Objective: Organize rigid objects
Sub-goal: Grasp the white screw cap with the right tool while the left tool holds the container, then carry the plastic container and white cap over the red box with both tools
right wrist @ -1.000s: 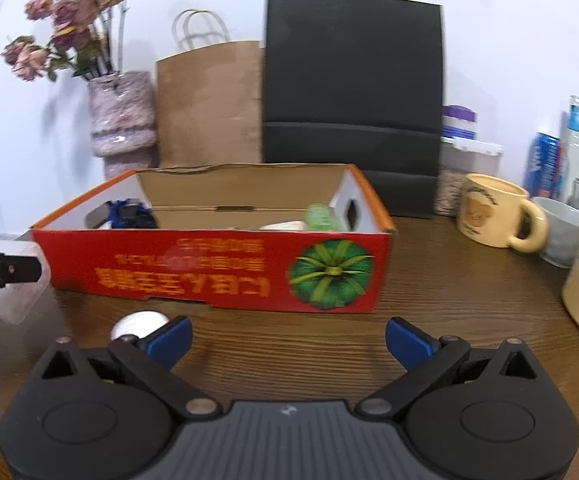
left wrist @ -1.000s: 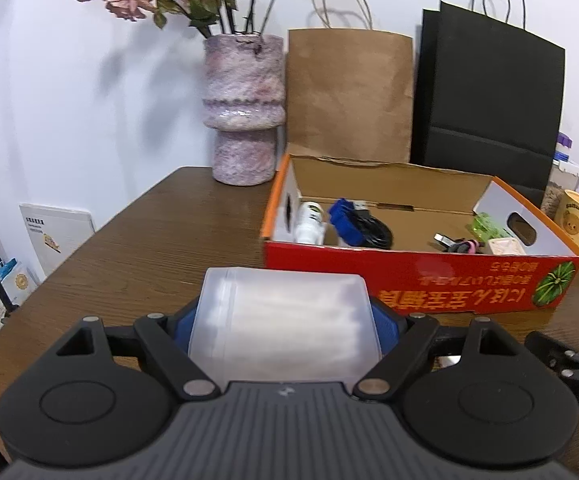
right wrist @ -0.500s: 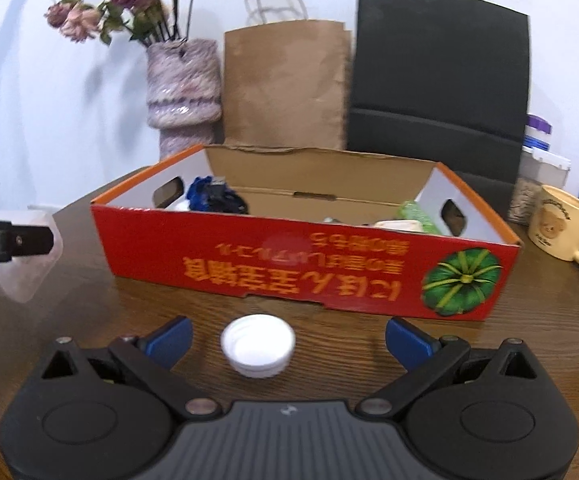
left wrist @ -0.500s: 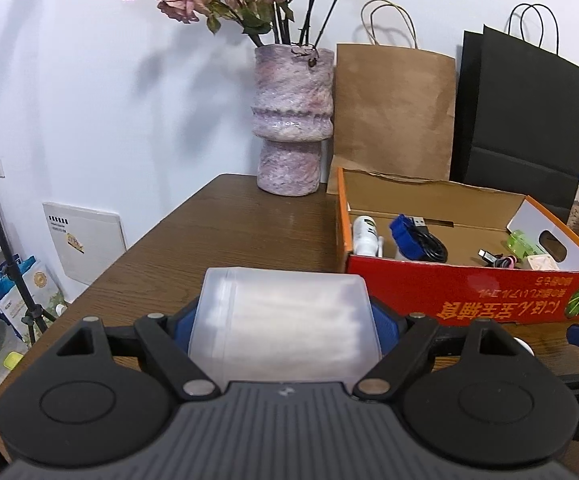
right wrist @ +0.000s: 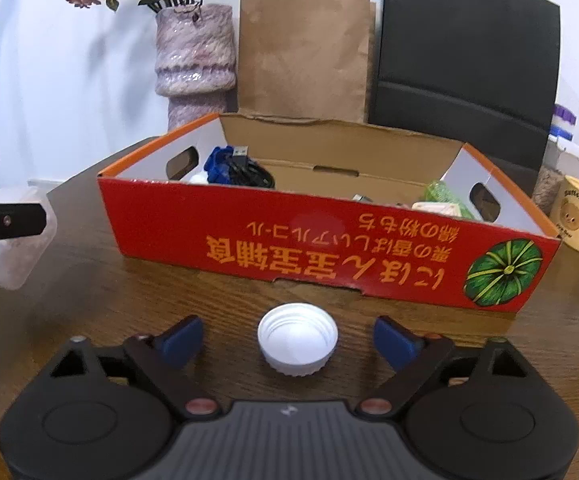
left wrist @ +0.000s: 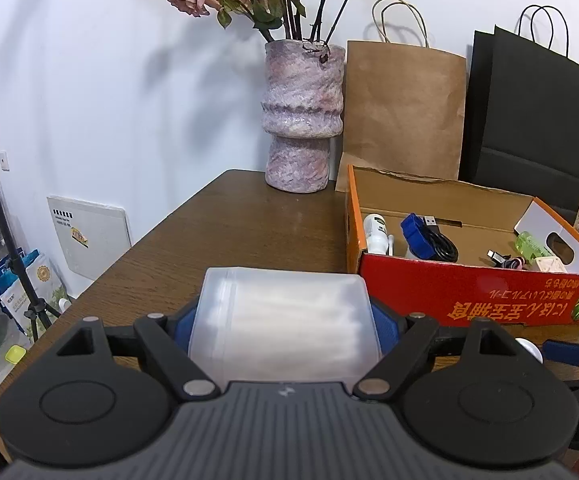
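Right claw (right wrist: pixel 287 340) closing around white cap (right wrist: pixel 297 338), now centred, previously left

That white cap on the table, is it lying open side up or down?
Open side up: the white cap shows its hollow, threaded inside, resting on the table.

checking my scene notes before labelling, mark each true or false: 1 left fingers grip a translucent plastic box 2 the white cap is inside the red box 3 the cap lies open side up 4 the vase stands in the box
1. True: the left gripper holds the translucent box.
2. False: the white cap lies on the table, before the red box, between the closing fingers of the right gripper.
3. True.
4. False: the vase stands behind it.
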